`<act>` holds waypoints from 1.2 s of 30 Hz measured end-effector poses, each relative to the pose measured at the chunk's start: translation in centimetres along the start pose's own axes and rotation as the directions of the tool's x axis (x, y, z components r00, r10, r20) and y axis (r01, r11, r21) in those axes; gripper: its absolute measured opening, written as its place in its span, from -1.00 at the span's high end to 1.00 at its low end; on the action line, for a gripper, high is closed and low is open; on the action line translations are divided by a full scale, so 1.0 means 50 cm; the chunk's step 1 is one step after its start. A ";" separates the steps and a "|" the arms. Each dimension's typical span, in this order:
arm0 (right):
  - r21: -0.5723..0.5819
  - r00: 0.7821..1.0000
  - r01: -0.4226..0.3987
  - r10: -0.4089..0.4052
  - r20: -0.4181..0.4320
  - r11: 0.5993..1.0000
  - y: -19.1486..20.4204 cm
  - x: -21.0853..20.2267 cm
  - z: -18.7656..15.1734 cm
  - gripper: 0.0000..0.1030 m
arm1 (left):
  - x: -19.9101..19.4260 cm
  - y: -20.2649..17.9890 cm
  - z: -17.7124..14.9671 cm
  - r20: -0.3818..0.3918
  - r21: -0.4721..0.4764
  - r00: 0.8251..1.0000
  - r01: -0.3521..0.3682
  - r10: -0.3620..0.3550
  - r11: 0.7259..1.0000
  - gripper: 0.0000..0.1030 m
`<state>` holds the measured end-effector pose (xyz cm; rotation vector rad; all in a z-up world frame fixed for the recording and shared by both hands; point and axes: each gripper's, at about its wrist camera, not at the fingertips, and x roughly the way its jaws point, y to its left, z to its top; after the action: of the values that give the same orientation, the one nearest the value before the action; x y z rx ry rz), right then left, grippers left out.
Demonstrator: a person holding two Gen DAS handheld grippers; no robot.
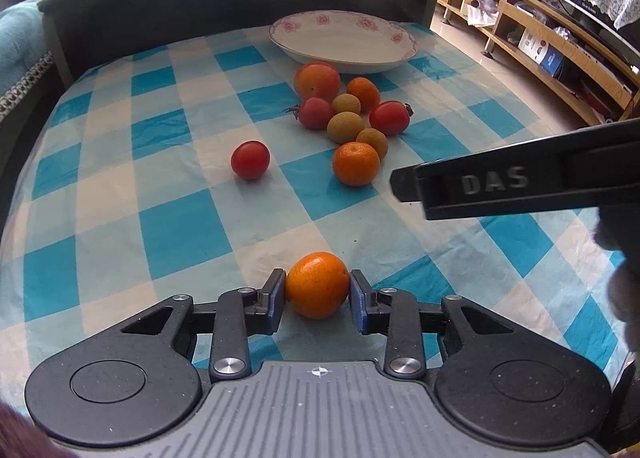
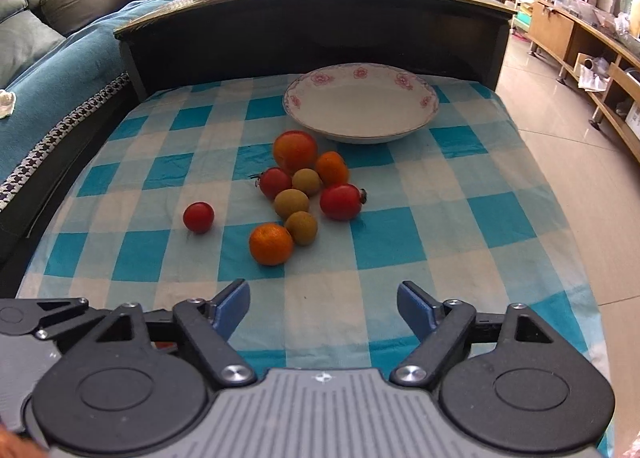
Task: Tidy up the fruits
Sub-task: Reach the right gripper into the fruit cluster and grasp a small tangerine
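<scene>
Left claw (image 1: 317,300) clamped, right claw (image 2: 323,310) parted

Home living room: sofa (image 2: 60,18), wooden media shelves (image 1: 540,46).

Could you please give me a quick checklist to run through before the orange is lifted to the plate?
1. Left hand-held gripper closed on the orange, pads against both sides: ok.
2. Orange centred between the pads: ok.
3. Plate empty, room for fruit: ok.
4. Route to the plate clear: not ok, the fruit cluster lies in between, so go above it.
5. Right hand-held gripper open and empty: ok.
6. Grip firm enough to lift: cannot tell.
</scene>
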<state>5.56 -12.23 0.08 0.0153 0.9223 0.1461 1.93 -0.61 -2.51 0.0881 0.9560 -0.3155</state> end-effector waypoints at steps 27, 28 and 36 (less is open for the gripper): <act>0.015 0.993 -0.089 0.090 -0.074 0.996 0.026 0.116 0.048 0.31 | -0.001 -0.001 -0.003 0.022 0.031 1.000 -0.010 0.009 0.999 0.19; 0.014 0.993 -0.088 0.089 -0.076 0.996 0.022 0.112 0.045 0.32 | 0.000 -0.001 -0.002 0.021 0.033 1.000 -0.012 0.011 0.999 0.19; 0.032 0.993 -0.081 0.083 -0.079 0.996 -0.008 0.076 0.023 0.32 | 0.000 0.010 0.004 0.010 -0.001 1.000 -0.019 0.019 1.000 0.20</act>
<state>8.77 -12.09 -2.29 0.0750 1.0049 0.2110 2.26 -0.18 -2.41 0.0945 0.9446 -0.2976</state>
